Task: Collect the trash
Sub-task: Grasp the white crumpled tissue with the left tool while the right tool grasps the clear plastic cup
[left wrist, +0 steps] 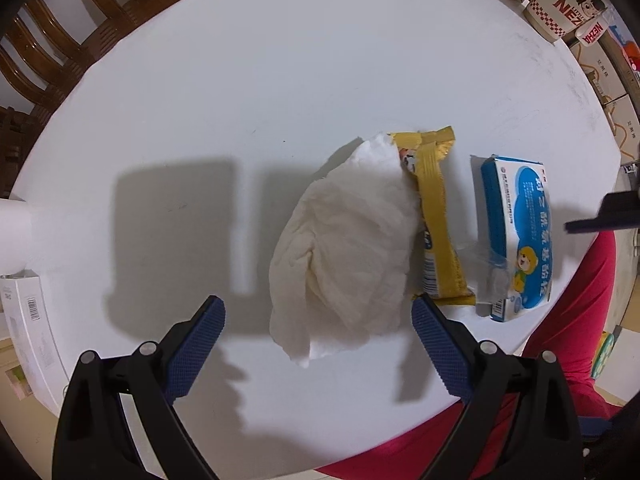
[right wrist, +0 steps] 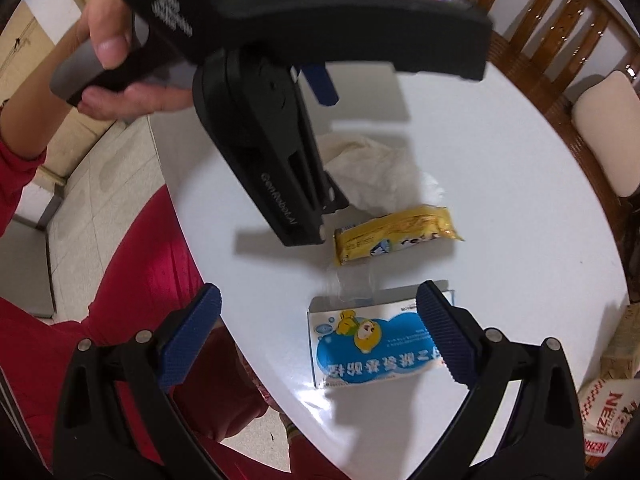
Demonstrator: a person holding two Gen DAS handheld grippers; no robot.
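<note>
White and round, the table [left wrist: 280,80] is carrying three pieces of trash lying in a row close to its near edge, the edge where the person in red clothing [left wrist: 568,320] is sitting. A crumpled white tissue [left wrist: 344,248] is lying nearest the middle of the surface, its one side overlapping a yellow snack wrapper [left wrist: 436,220] that is resting flat just beside it. A blue-and-white box [left wrist: 516,236] with a cartoon bear on it is lying a little apart from the wrapper, closest to the table's edge, with a scrap of clear film [left wrist: 492,276] touching its end.

The left gripper [left wrist: 318,316] is hanging above the surface with its jaws spread wide, holding nothing; the lower end of the tissue is sitting between its blue ribbed fingers [left wrist: 196,344] in the left wrist view. From the right wrist view the person's hand [right wrist: 116,60] is gripping that same tool's black handle over the tissue [right wrist: 372,168].

The right gripper [right wrist: 318,312] is also gaping wide and empty, hovering over the box [right wrist: 372,348] at the near edge, with the wrapper [right wrist: 396,236] lying just beyond it. A wooden chair [left wrist: 80,28] is standing at the far edge, and a printed paper cup [left wrist: 568,4] is showing at the far right beyond the rim.
</note>
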